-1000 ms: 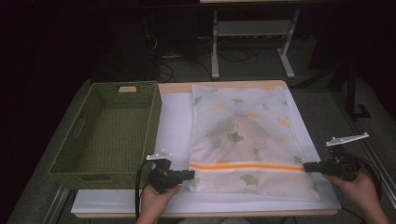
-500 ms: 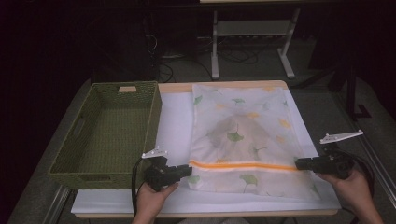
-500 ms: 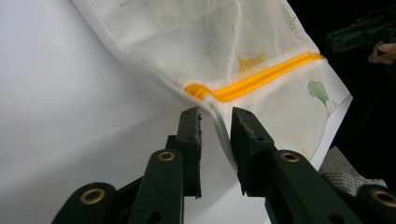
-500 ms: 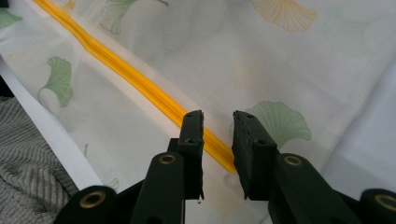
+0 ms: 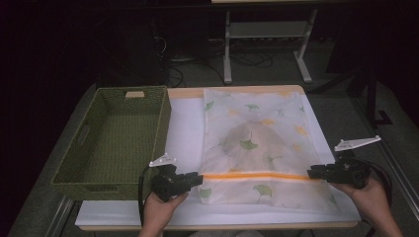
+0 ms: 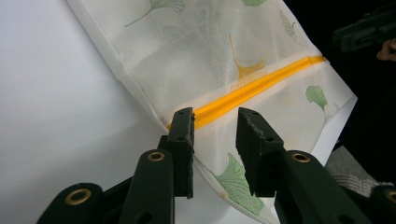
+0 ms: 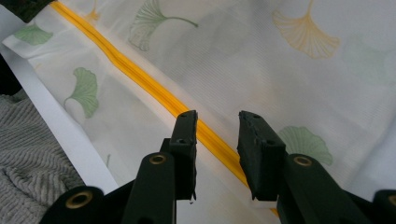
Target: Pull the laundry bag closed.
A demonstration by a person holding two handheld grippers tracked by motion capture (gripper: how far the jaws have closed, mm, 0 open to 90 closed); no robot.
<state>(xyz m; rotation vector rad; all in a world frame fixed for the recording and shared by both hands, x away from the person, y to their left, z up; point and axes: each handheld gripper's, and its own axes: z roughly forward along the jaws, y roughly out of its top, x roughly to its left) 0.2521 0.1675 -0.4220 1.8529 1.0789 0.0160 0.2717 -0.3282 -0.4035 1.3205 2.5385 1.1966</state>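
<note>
Mesh laundry bag [image 5: 257, 148], white with ginkgo-leaf print, lies flat on the white sheet [image 5: 185, 128] covering the tabletop, right of the green wicker basket [image 5: 116, 140]. Orange zipper [image 5: 257, 176] runs across its near end. Left claw [image 5: 196, 178] at the zipper's left end, right claw [image 5: 312, 173] at the right end. Both have just been opening: jaws apart, released, zipper tape below the gap, nothing gripped.

High overview; two close claw views sharing the zipper [image 5: 257, 176].
</note>
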